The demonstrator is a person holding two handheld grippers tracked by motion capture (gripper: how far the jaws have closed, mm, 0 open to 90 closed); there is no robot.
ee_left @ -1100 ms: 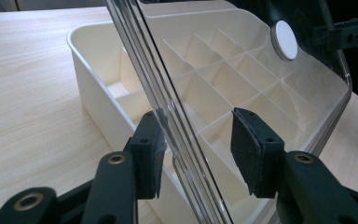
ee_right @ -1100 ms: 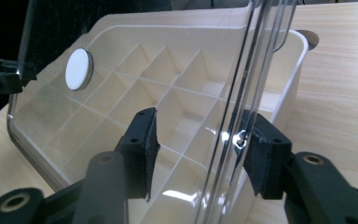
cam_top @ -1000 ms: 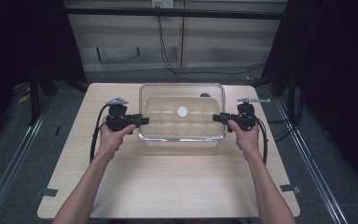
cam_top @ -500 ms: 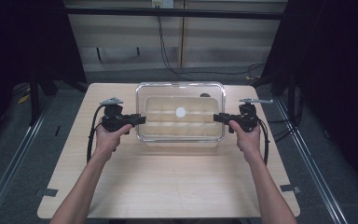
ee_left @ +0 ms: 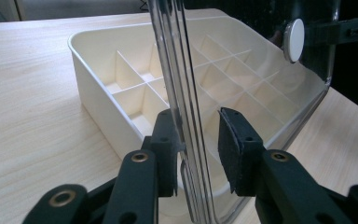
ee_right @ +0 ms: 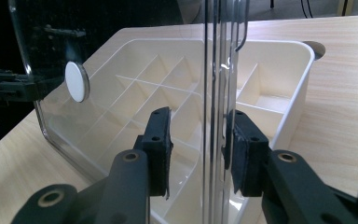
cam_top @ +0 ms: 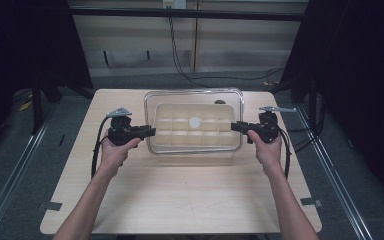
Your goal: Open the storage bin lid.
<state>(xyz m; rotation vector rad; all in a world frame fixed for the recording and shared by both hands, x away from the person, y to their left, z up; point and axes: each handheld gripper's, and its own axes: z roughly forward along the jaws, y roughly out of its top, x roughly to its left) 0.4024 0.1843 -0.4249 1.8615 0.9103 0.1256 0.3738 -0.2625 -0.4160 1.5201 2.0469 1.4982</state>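
Clear lid (cam_top: pixel 194 120) pinched at both ends by left gripper (cam_top: pixel 147 132), right gripper (cam_top: pixel 236 127) fingers; cream divided tray (cam_top: pixel 190 155) beneath.

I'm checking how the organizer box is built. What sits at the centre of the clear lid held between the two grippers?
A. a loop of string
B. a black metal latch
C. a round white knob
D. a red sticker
C: a round white knob sits mid-panel on the clear lid, above the cream divided tray; the left gripper view shows it too.
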